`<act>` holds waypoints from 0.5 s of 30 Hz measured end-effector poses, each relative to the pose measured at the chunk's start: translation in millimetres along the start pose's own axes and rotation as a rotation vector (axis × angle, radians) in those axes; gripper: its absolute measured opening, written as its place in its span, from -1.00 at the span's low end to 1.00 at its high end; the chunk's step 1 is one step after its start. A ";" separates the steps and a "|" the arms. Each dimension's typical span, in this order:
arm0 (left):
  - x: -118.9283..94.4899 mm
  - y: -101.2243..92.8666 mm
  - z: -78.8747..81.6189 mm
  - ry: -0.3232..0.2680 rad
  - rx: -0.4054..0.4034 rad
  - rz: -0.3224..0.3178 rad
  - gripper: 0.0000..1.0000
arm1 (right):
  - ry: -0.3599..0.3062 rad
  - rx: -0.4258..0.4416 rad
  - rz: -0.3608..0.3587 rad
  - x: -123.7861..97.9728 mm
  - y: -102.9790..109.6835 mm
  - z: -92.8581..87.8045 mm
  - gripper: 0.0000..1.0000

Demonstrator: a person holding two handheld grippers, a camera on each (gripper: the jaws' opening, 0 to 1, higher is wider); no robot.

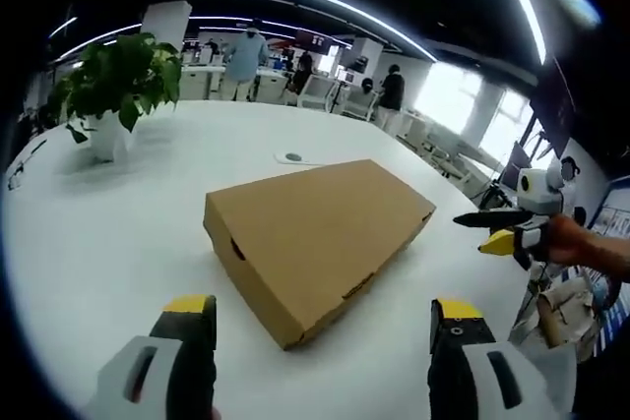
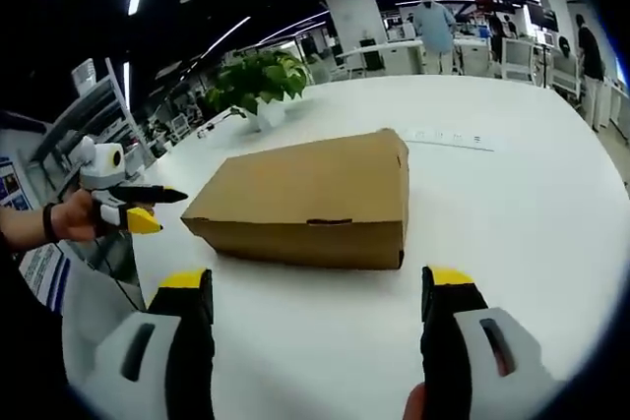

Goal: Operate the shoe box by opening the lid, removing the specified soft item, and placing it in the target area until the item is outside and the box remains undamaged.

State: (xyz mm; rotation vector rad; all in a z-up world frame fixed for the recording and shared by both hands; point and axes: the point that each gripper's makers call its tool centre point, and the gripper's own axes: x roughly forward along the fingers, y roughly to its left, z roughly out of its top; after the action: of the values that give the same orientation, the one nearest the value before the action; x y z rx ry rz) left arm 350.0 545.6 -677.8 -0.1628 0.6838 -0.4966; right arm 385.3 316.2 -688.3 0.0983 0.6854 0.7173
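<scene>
A closed brown cardboard shoe box (image 1: pixel 315 238) lies flat on the white table (image 1: pixel 108 243), its lid down. My left gripper (image 1: pixel 324 308) hangs open just short of the box's near corner, nothing between its yellow-tipped jaws. In the right gripper view the box (image 2: pixel 315 199) shows its long side with a small slot. My right gripper (image 2: pixel 317 280) is open, a little short of that side. The right gripper (image 1: pixel 500 228) also shows beyond the box's far end, held by a hand. The left gripper (image 2: pixel 138 206) appears at the left of the right gripper view. What the box holds is hidden.
A potted green plant (image 1: pixel 113 86) stands at the far side of the table, seen again as the plant (image 2: pixel 261 86). A small round disc (image 1: pixel 291 157) lies behind the box. People stand among desks in the background. The table edge (image 2: pixel 108 272) runs near the hand.
</scene>
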 end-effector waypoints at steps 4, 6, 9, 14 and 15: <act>12.1 9.6 -1.8 0.012 0.009 -0.003 0.83 | -0.008 0.019 -0.003 8.6 -12.5 7.7 0.58; 17.0 9.9 -2.7 0.016 0.011 -0.012 0.82 | -0.010 0.023 -0.002 12.3 -16.3 11.1 0.57; 23.3 11.6 -6.4 0.034 0.027 -0.023 0.80 | -0.003 0.021 0.002 19.6 -19.7 14.6 0.53; 30.1 10.5 -12.0 0.061 0.052 -0.039 0.75 | 0.007 0.011 0.030 33.2 -17.1 16.3 0.43; 31.4 10.7 -12.0 0.062 0.053 -0.041 0.73 | 0.019 0.004 0.031 36.6 -17.3 14.9 0.40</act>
State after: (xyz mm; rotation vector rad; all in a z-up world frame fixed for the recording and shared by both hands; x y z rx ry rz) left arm 367.3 539.8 -708.0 -0.1118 0.7283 -0.5603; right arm 424.3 328.5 -702.0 0.1059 0.7051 0.7471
